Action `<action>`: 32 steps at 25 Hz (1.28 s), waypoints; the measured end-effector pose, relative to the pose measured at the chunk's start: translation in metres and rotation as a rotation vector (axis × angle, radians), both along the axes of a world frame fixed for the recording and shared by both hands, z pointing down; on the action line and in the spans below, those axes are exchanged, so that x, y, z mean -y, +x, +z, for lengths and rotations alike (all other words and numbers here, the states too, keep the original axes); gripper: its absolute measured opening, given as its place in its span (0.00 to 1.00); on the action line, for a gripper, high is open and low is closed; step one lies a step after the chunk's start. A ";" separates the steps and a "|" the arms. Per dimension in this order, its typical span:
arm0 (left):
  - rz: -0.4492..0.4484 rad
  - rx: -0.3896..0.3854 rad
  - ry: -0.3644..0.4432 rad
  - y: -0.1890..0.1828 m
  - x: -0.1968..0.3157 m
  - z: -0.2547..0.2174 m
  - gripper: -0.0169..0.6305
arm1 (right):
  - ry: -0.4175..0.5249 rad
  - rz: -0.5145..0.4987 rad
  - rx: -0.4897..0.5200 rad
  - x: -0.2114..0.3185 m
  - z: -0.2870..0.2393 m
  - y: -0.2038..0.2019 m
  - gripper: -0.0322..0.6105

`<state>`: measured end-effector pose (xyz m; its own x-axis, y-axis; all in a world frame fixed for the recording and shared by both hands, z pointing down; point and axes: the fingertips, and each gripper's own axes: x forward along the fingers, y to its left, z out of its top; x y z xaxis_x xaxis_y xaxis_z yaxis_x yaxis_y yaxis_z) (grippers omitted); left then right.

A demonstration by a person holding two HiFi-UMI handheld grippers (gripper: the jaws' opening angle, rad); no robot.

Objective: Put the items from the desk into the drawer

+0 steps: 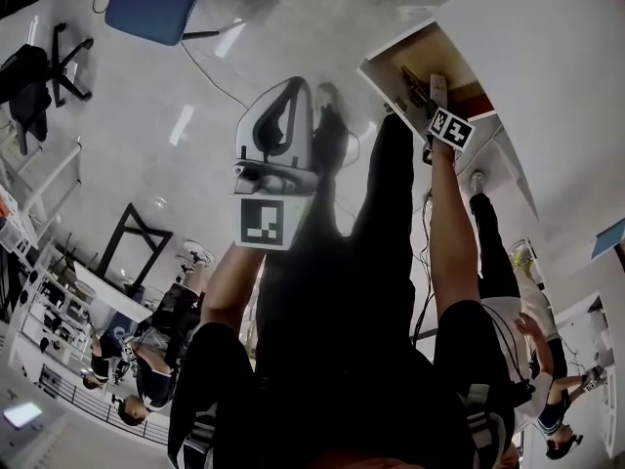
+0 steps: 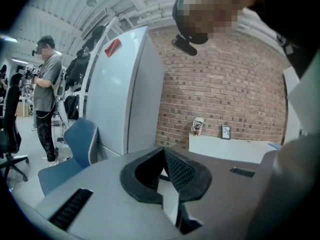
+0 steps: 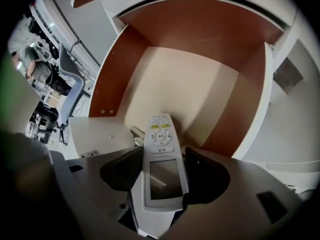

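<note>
Right gripper view: right tongs (image 3: pixel 162 160) clamp a white remote control (image 3: pixel 161 174) above the open drawer (image 3: pixel 200 89); dropped from here it could land hard; left tongs (image 2: pixel 164 155) closed, empty.

The remote control (image 3: pixel 160 144) shows its keys and screen, but its near end drops out of sight between the pads of the right gripper (image 3: pixel 162 176). Behind it in the drawer (image 3: pixel 200 84), a small metal piece (image 3: pixel 136 133) is mostly covered, and what it is cannot be told. In the head view the white surface (image 1: pixel 547 37) cuts off part of the drawer, and the marker cube (image 1: pixel 451 128) covers that gripper's jaws. In the left gripper view, the cup (image 2: pixel 198 126) and small frame (image 2: pixel 226 132) on the far counter are too small to read.
</note>
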<state>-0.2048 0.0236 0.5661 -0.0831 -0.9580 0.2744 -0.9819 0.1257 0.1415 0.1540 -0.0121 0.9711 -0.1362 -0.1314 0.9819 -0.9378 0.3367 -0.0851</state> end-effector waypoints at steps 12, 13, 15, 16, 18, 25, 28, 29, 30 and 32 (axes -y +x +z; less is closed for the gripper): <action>-0.007 -0.007 0.006 0.001 -0.009 -0.027 0.02 | 0.025 0.000 -0.011 -0.009 -0.034 -0.005 0.44; -0.006 -0.007 0.016 0.003 -0.009 -0.035 0.02 | 0.042 -0.006 0.003 -0.009 -0.046 -0.008 0.43; 0.001 -0.004 0.031 0.008 -0.007 -0.049 0.02 | 0.091 -0.026 0.037 -0.006 -0.072 -0.016 0.31; 0.004 0.000 0.037 0.011 -0.006 -0.056 0.02 | 0.117 -0.036 0.055 -0.006 -0.086 -0.021 0.25; 0.007 0.007 0.054 0.015 -0.003 -0.070 0.02 | 0.169 -0.053 0.095 -0.005 -0.113 -0.029 0.15; 0.007 0.009 0.130 0.025 0.010 -0.133 0.02 | 0.391 -0.076 0.283 0.024 -0.251 -0.061 0.05; 0.016 0.010 0.157 0.032 0.013 -0.159 0.02 | 0.512 -0.095 0.360 0.040 -0.324 -0.072 0.05; 0.022 0.013 0.166 0.035 0.014 -0.168 0.02 | 0.553 -0.101 0.384 0.044 -0.348 -0.075 0.05; 0.029 0.017 0.175 0.037 0.015 -0.175 0.02 | 0.595 -0.107 0.408 0.048 -0.372 -0.078 0.05; 0.041 0.020 0.197 0.041 0.019 -0.190 0.02 | 0.681 -0.121 0.453 0.056 -0.421 -0.085 0.05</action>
<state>-0.1633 0.0048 0.3759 -0.0469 -0.9957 0.0801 -0.9885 0.0578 0.1398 0.0693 -0.0676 0.5497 -0.5510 -0.6368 0.5393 -0.8157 0.5474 -0.1870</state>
